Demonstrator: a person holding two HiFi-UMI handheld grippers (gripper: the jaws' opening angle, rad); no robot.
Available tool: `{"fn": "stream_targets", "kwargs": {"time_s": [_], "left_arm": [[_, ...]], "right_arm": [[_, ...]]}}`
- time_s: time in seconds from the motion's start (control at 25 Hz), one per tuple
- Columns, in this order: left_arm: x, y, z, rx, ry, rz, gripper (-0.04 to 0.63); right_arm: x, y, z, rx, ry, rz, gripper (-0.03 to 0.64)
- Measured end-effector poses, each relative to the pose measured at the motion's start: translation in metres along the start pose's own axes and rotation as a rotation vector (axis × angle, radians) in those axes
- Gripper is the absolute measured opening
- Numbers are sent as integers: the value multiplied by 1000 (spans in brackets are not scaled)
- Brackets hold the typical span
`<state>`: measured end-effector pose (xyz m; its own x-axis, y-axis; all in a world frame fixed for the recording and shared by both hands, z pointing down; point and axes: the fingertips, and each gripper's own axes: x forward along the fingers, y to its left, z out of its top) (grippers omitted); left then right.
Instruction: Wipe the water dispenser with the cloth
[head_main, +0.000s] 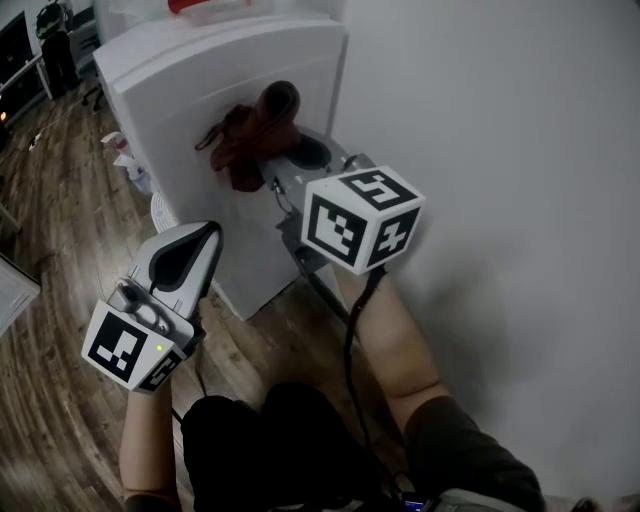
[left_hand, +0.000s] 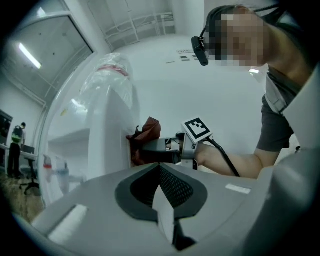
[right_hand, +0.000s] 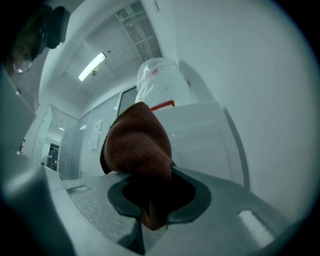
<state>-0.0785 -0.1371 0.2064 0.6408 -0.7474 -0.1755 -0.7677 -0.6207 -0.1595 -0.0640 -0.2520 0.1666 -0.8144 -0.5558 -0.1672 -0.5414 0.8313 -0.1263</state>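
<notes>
The white water dispenser (head_main: 225, 70) stands against the wall, with a clear bottle (left_hand: 107, 80) on top. A rust-brown cloth (head_main: 255, 130) is pressed against its side panel, and my right gripper (head_main: 285, 160) is shut on it. In the right gripper view the cloth (right_hand: 140, 150) bulges out of the jaws in front of the dispenser (right_hand: 200, 135). My left gripper (head_main: 200, 240) is shut with nothing in it, held low beside the dispenser's front corner. From the left gripper view the cloth (left_hand: 147, 132) and the right gripper (left_hand: 165, 150) show ahead.
A white wall (head_main: 500, 150) runs close along the right. Wooden floor (head_main: 60, 200) lies to the left, with a spray bottle (head_main: 125, 155) near the dispenser's base. Office furniture (head_main: 30, 60) stands far left. My legs (head_main: 270, 440) are below.
</notes>
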Motion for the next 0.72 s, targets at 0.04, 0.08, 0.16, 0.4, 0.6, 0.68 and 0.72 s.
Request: {"fn": "stream_targets", "kwargs": {"time_s": [0.04,0.08,0.16,0.4,0.6,0.68,0.72], "left_arm": [[-3,-7,-17,-18,23,-15,6],[-7,-13,-35,-27,55,-25,6],[-20,-20,-77,-14,124,-45,6],[-51,-29,-181,-103,269,-67,6],[-67,-41,-275,-209,337,-76,6],[-72,-44,-300,-250,360,-101,6],[-73,-45,-309,-260,377,-112,6]], "right_arm": [[-3,-5,-17,19,12,-11,57],[-6,-9,-34,42,21,-22,57],[-10,-17,-65,84,26,-32,57],[-25,-29,-171,135,159,-57,57],[-43,-42,-296,202,298,-101,57],[-45,-46,-335,210,371,-120,57],[-47,-47,-352,211,410,-130,57]]}}
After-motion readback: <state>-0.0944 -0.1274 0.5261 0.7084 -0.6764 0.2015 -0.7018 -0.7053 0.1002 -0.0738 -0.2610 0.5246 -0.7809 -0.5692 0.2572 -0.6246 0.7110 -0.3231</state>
